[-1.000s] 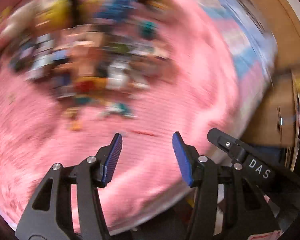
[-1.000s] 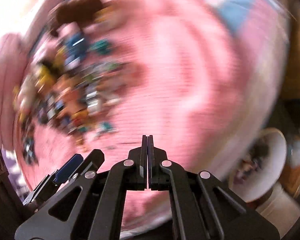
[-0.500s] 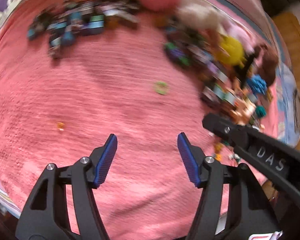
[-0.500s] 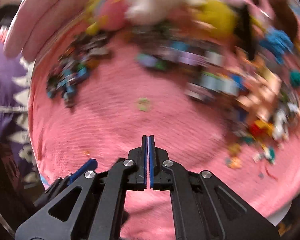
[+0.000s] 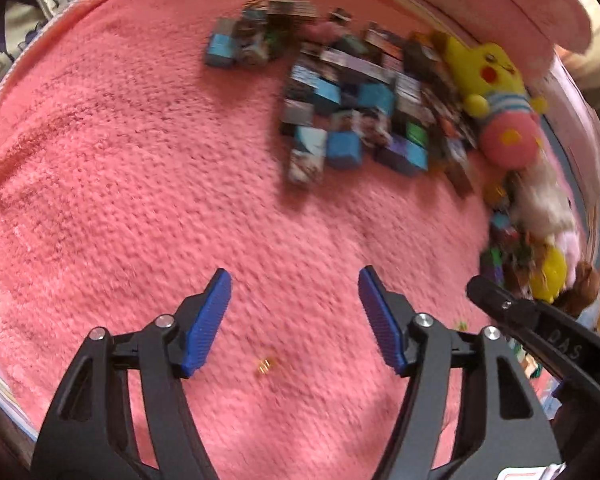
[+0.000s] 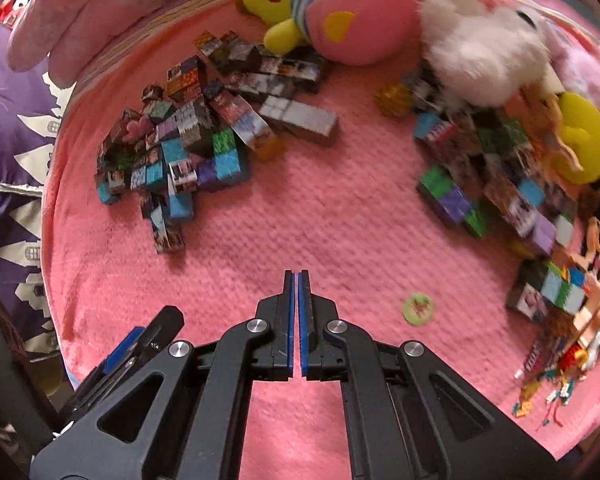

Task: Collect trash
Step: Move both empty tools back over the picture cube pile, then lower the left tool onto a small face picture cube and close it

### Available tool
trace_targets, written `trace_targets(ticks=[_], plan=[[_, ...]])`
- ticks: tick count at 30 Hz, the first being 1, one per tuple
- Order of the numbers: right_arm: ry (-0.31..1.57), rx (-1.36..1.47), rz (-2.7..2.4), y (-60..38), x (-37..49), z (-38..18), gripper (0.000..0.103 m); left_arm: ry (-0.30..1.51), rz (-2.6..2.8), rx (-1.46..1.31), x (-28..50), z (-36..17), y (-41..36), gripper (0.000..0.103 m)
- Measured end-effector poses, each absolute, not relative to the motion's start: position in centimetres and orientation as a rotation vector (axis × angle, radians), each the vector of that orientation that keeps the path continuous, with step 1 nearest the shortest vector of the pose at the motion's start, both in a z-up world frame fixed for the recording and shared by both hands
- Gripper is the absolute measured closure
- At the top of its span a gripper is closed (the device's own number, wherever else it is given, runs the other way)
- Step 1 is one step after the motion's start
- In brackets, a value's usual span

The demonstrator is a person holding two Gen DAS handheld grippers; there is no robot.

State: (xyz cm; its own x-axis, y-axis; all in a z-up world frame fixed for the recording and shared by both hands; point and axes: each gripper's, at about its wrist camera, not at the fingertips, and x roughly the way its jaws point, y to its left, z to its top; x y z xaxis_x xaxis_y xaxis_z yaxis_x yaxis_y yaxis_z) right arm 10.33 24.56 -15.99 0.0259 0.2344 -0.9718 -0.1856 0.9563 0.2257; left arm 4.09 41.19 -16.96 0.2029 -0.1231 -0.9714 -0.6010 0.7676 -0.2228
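A pink fuzzy blanket covers the bed. My left gripper hangs open above it, with a small orange-gold scrap lying on the blanket between and just behind its fingers. My right gripper is shut with nothing in it. A round green disc lies on the blanket just right of its tips. The right gripper's black body shows at the right edge of the left wrist view. Small bits of litter lie at the far right.
Piles of printed blocks lie on the blanket, with another pile to the right. Plush toys, yellow and pink and white, lie at the back. A purple patterned cloth hangs left.
Both cameras have swung across the bed; the toy and block piles now sit further back and sharper. The left gripper stays open, the right shut. The orange scrap now lies between the left fingers.
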Motion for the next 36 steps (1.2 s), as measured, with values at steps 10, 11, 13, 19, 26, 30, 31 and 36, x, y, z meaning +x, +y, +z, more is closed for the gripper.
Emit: trace_targets(ticks=[10,11,13,19,26,30,31,36], plan=[[1.478,0.020,0.346,27.0,12.0,-16.3,0.100,1.328,0.344,-0.552,7.0,-18.0,42.5,0.037],[1.476,0.012,0.342,27.1,12.1,-16.4,0.100,1.327,0.343,-0.554,7.1,-18.1,42.3,0.037],[1.468,-0.006,0.338,27.3,12.2,-16.5,0.100,1.327,0.330,-0.560,7.6,-18.3,42.5,0.036],[1.452,-0.057,0.322,28.1,12.4,-16.7,0.099,1.329,0.308,-0.541,8.5,-18.8,42.5,0.036],[1.412,-0.151,0.282,28.7,12.7,-16.6,0.099,1.325,0.306,-0.536,9.1,-19.3,42.5,0.036],[1.394,-0.176,0.265,28.7,12.8,-16.7,0.099,1.317,0.312,-0.543,8.8,-19.7,42.9,0.036],[1.389,-0.180,0.264,28.8,12.8,-16.7,0.099,1.315,0.311,-0.550,8.8,-19.8,43.0,0.037],[1.372,-0.198,0.262,29.1,12.9,-16.6,0.099,1.311,0.306,-0.544,9.0,-19.9,43.1,0.036]])
